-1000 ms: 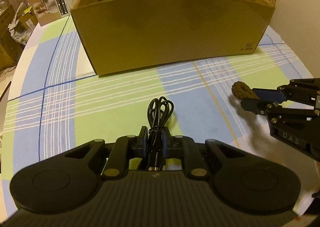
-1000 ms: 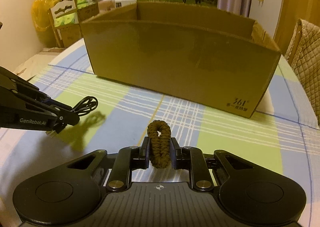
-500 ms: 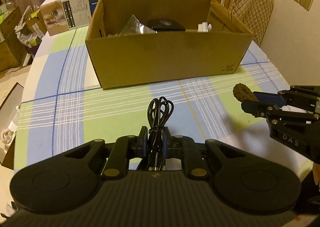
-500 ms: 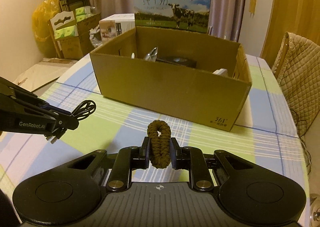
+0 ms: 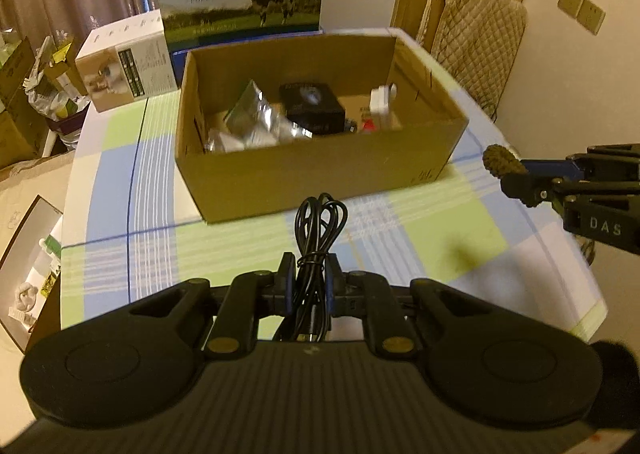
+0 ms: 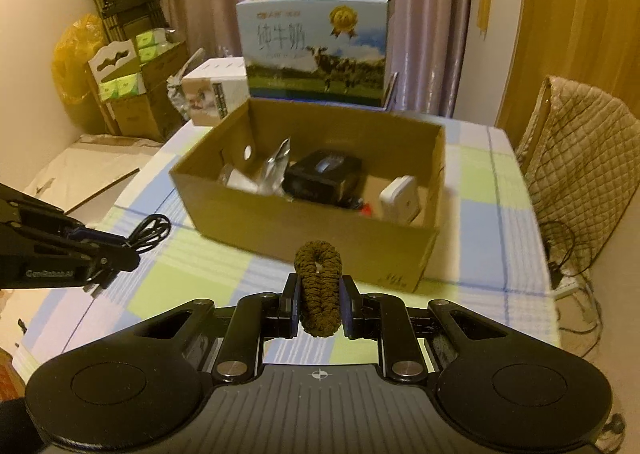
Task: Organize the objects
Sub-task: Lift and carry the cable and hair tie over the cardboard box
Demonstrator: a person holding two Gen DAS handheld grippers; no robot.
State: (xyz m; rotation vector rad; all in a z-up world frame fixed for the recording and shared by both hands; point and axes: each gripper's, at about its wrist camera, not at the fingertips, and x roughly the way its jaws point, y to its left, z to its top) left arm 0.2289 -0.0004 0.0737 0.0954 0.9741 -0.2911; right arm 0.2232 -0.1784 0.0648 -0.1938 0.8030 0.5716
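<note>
Left gripper (image 5: 310, 278) was clamped on a coiled black cable (image 5: 319, 230), held in the air above the checked tablecloth (image 5: 120, 213). Right gripper (image 6: 319, 294) was clenched on a brown braided ring (image 6: 319, 286), likewise clear of the table. Both hung before an open cardboard box (image 6: 304, 230) containing a black box (image 6: 324, 173), a foil pouch (image 6: 276, 165) and a white device (image 6: 402, 199).

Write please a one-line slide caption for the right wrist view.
Right gripper holds a brown braided loop before the open cardboard box; left gripper carries a coiled black cable.
</note>
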